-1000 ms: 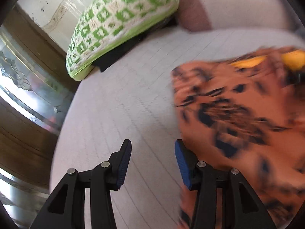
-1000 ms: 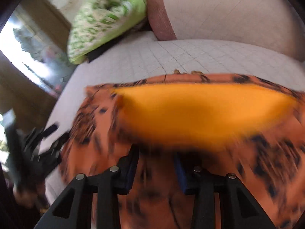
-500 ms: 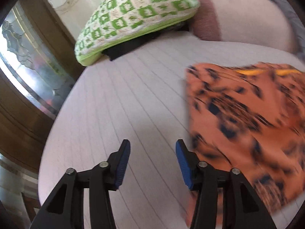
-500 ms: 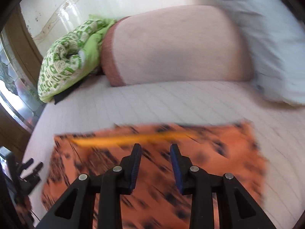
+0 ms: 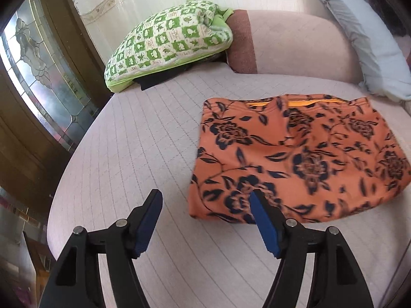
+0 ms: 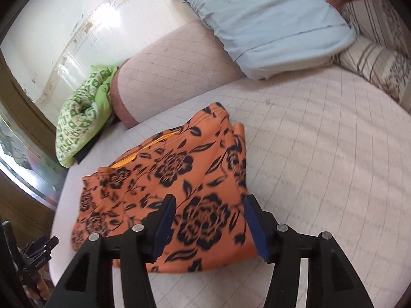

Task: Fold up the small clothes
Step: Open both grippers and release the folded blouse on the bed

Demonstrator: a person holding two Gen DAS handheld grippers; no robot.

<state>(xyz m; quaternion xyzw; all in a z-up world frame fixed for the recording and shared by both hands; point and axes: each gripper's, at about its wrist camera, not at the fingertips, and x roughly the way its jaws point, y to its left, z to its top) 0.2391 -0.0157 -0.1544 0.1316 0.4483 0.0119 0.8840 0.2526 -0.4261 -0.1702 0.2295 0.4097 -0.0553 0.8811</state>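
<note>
Right gripper, jaws opening, hovers above folded orange garment.

Landmark: folded garment, lying flat on the bed surface.
- Bolster: behind the garment, along the bed's far edge.
- Checked pillow: behind and left of the garment, against the bolster's left end, resting on a dark item.
- Plain pillow: behind and right, leaning on the bolster.
- Striped cushion: far right, beside the plain pillow.
- Glazed door: left of the bed.
</note>
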